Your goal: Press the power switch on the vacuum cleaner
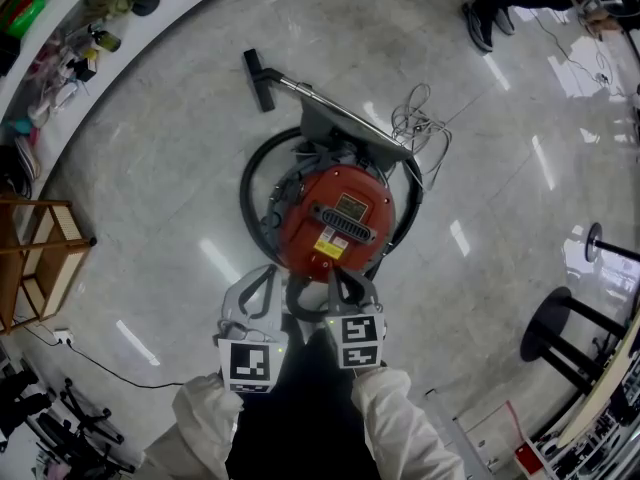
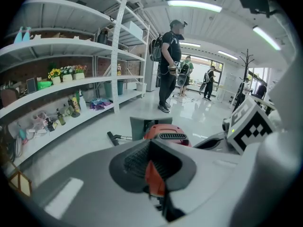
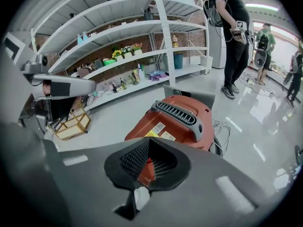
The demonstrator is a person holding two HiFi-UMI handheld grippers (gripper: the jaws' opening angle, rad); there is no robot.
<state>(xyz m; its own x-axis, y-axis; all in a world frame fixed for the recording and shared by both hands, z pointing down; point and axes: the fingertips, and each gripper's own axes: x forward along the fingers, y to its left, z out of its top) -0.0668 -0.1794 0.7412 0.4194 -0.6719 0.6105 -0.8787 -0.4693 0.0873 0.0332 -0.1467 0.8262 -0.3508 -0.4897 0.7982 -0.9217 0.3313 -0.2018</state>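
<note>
A red canister vacuum cleaner (image 1: 335, 218) sits on the grey floor, with a black vented handle across its top and a yellow label near its front. I cannot pick out the power switch. Both grippers hang just short of its near edge. My left gripper (image 1: 266, 273) is at the vacuum's left front, jaws together and holding nothing. My right gripper (image 1: 342, 280) is over the front rim, also shut and empty. Past the left gripper's (image 2: 154, 174) closed jaws the vacuum (image 2: 165, 134) shows small. It fills more of the right gripper view, where the vacuum (image 3: 182, 119) lies just beyond the right gripper (image 3: 147, 167).
A black hose (image 1: 250, 183) loops round the vacuum's left side. Its wand ends in a floor head (image 1: 260, 78), and a loose cord (image 1: 420, 118) lies behind. A wooden rack (image 1: 40, 258) and curved shelves (image 1: 60, 38) stand left. Black stand bases (image 1: 560, 338) are right. A person (image 2: 168, 65) stands beyond.
</note>
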